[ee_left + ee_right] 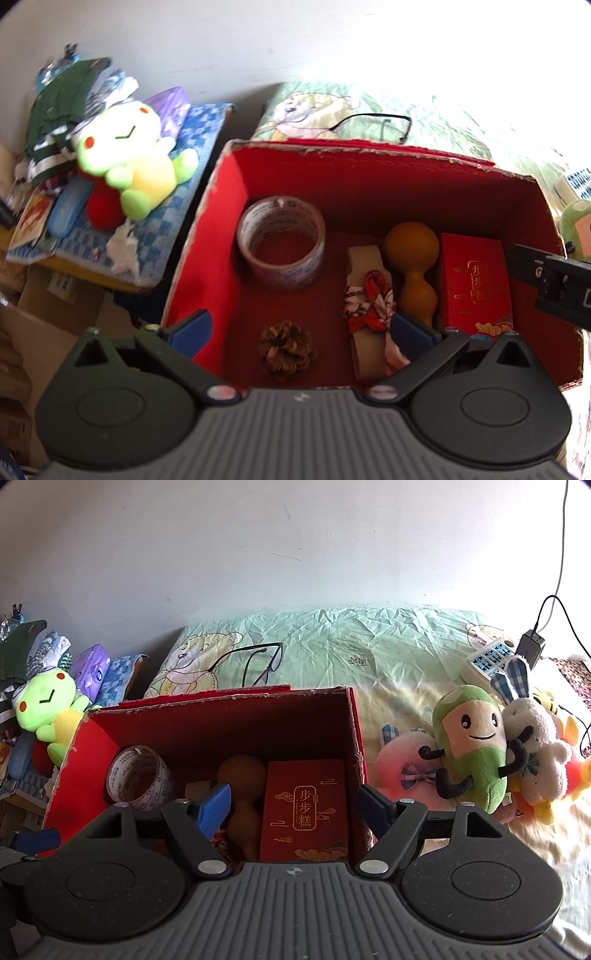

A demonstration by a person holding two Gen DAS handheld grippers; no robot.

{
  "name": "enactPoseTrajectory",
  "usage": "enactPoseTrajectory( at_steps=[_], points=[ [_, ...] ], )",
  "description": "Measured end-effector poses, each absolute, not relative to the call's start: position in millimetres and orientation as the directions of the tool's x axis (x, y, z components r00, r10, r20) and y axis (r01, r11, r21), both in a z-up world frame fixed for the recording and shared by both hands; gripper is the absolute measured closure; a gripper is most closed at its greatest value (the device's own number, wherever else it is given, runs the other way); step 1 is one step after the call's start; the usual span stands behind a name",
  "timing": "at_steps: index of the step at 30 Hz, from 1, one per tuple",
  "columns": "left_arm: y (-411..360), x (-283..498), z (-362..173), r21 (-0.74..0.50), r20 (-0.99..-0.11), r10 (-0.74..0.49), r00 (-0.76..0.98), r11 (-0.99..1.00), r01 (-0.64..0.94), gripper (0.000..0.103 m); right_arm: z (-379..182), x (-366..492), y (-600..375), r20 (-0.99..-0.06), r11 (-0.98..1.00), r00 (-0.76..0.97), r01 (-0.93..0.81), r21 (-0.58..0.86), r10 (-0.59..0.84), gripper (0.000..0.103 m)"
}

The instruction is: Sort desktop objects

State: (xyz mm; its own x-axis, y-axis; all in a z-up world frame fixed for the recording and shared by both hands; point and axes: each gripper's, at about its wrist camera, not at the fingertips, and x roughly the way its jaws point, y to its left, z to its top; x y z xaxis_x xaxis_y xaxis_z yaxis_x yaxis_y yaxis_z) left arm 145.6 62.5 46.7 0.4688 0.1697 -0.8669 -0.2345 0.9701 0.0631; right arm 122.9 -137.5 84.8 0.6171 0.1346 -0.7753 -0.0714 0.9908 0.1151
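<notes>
Red box between frog plush, glasses, plush pile

The left gripper has its jaws spread wide, and nothing is held between the blue pads. Its dark linkages fan out from the grey ribbed body at the bottom of the left wrist view, pointing forward and down. The right gripper is likewise spread wide with nothing between its pads, and it points forward at a shallower tilt. In the left wrist view, part of the right gripper's black body shows at the right edge; in the right wrist view, one blue tip of the left gripper shows at the lower left edge.
</notes>
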Motion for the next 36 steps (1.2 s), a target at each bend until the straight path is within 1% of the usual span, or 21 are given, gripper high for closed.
enactPoseTrajectory(
  at_steps=[3,6,8,12,14,16,21,29,31,33,36],
  points=[
    [63,151,47,0.056,-0.864,0.145,0.483,0.979,-0.195,0.001,83,125,-137,-0.785,0.989,0.605,-0.038,0.140,0.134,0.026],
    [61,159,44,0.050,-0.873,0.118,0.474,0.987,-0.153,0.001,83,124,-135,-0.779,0.992,0.619,-0.001,0.126,0.099,0.026],
    [60,162,41,0.053,-0.877,0.108,0.469,0.990,-0.128,0.001,84,122,-137,-0.773,0.988,0.627,0.029,0.151,0.099,0.026],
    [63,162,41,0.037,-0.879,0.081,0.469,0.994,-0.102,0.001,85,118,-135,-0.769,0.985,0.634,0.065,0.160,0.083,0.031],
    [64,160,42,0.038,-0.876,0.079,0.476,0.995,-0.095,0.001,87,116,-132,-0.769,0.985,0.634,0.066,0.158,0.081,0.032],
    [65,159,44,0.035,-0.871,0.077,0.485,0.995,-0.095,0.001,91,114,-127,-0.764,0.987,0.640,0.056,0.148,0.078,0.035],
    [73,157,46,0.013,-0.868,0.065,0.493,0.994,-0.108,0.001,98,113,-118,-0.752,0.993,0.655,0.028,0.114,0.068,0.036],
    [79,155,40,-0.007,-0.885,0.046,0.464,0.994,-0.113,0.001,91,118,-111,-0.778,0.994,0.622,-0.010,0.113,0.094,0.037],
    [79,154,38,0.002,-0.888,0.055,0.456,0.993,-0.116,0.001,89,119,-113,-0.786,0.992,0.608,-0.016,0.126,0.110,0.045],
    [80,154,37,0.001,-0.887,0.057,0.457,0.993,-0.120,0.001,87,120,-112,-0.794,0.992,0.597,-0.023,0.127,0.115,0.049],
    [81,153,37,-0.002,-0.887,0.057,0.459,0.992,-0.127,0.001,83,120,-112,-0.801,0.992,0.588,-0.033,0.119,0.115,0.049]
  ],
)
